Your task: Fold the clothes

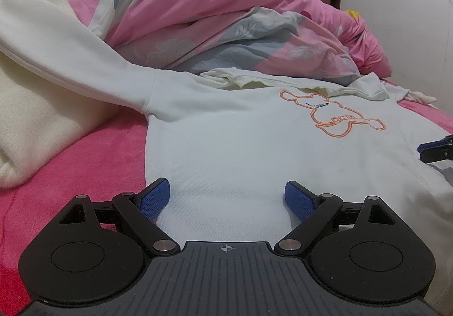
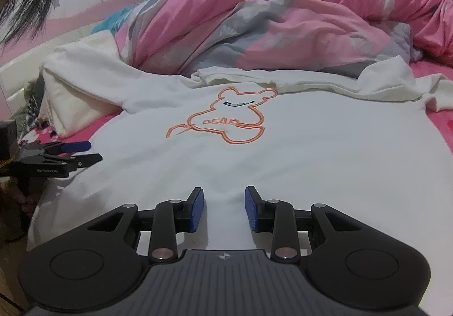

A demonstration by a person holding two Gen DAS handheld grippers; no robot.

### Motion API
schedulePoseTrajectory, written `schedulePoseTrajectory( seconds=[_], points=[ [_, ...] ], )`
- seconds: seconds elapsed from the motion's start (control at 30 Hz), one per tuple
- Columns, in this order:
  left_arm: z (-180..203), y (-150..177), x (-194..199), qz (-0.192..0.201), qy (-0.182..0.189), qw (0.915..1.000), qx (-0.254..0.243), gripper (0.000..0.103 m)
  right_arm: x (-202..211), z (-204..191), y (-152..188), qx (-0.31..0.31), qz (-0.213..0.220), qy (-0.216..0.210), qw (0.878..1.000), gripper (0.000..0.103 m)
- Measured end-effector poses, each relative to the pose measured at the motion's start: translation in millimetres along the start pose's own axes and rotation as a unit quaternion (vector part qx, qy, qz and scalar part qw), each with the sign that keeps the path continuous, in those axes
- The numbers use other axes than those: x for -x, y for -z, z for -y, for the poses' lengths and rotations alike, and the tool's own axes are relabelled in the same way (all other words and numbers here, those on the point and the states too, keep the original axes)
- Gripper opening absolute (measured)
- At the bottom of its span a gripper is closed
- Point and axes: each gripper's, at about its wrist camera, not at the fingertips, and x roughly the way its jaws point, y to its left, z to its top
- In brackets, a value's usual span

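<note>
Both your grippers sat at the hem of the white sweatshirt, its long axis running away toward the collar.

Left wrist view: your left gripper (image 1: 226, 200) stood released, wide over the sweatshirt (image 1: 240, 146) at lower centre; sleeve (image 1: 70, 61) trailing upper left; right wrist view: your right gripper (image 2: 224, 208) stood partly apart, cloth puckered between unclenched pads; bear print (image 2: 223, 120) dead ahead.

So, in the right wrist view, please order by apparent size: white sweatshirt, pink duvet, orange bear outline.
1. White sweatshirt, largest, though nearness inflates it.
2. Pink duvet.
3. Orange bear outline, clearly smallest.
</note>
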Motion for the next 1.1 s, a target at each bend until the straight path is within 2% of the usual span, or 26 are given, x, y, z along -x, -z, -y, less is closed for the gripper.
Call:
schedulePoseTrajectory(
  seconds=[0.17, 0.33, 0.4, 0.53, 0.63, 0.7, 0.77, 0.83, 0.9, 0.97, 1.0, 1.03, 1.1],
  points=[
    [0.0, 0.0, 0.0, 0.0, 0.0, 1.0, 0.0, 0.089, -1.4, -2.0, 0.6, -0.006, 0.003, -0.02, 1.0, 0.035],
    [0.0, 0.0, 0.0, 0.0, 0.0, 1.0, 0.0, 0.09, 3.8, -8.8, 2.2, -0.005, 0.01, -0.096, 0.995, 0.034],
    [0.0, 0.0, -0.1, 0.0, 0.0, 1.0, 0.0, 0.09, 9.1, -12.5, 1.7, 0.008, 0.023, -0.101, 0.995, 0.034],
    [-0.1, 0.1, -0.1, 0.0, 0.0, 1.0, 0.0, 0.09, 12.2, -1.9, -3.5, -0.009, 0.038, -0.048, 0.998, 0.034],
    [0.0, 0.1, 0.0, 0.0, 0.0, 1.0, 0.0, 0.09, 5.1, 7.0, -4.5, -0.012, 0.023, 0.011, 1.0, 0.034],
    [0.0, 0.1, 0.0, 0.0, 0.0, 1.0, 0.0, 0.09, -2.5, 7.3, -3.7, -0.003, 0.009, 0.017, 1.0, 0.035],
    [0.1, 0.2, 0.1, 0.0, 0.0, 1.0, 0.0, 0.09, -7.7, 3.0, -3.2, 0.0, -0.005, -0.015, 1.0, 0.035],
    [0.3, 0.3, 0.0, 0.0, 0.0, 1.0, -0.001, 0.09, -11.0, -4.7, -0.4, -0.011, -0.038, -0.121, 0.992, 0.035],
    [0.4, 0.3, 0.0, 0.0, 0.0, 1.0, -0.001, 0.09, -9.2, -20.6, 5.7, 0.001, -0.073, -0.227, 0.971, 0.035],
    [0.4, 0.2, 0.0, 0.0, 0.0, 1.0, -0.001, 0.09, -1.4, -39.2, 10.9, 0.035, -0.094, -0.297, 0.949, 0.034],
    [0.5, 0.2, 0.0, 0.0, 0.0, 1.0, -0.001, 0.09, 3.0, -42.6, 11.1, 0.043, -0.092, -0.31, 0.945, 0.033],
    [0.6, 0.2, 0.0, 0.0, -0.001, 1.0, -0.001, 0.09, 5.8, -40.4, 9.0, 0.041, -0.086, -0.304, 0.948, 0.034],
    [0.6, 0.3, -0.2, 0.0, -0.001, 1.0, -0.001, 0.09, 9.5, -27.6, 0.3, 0.029, -0.064, -0.255, 0.964, 0.034]
  ],
)
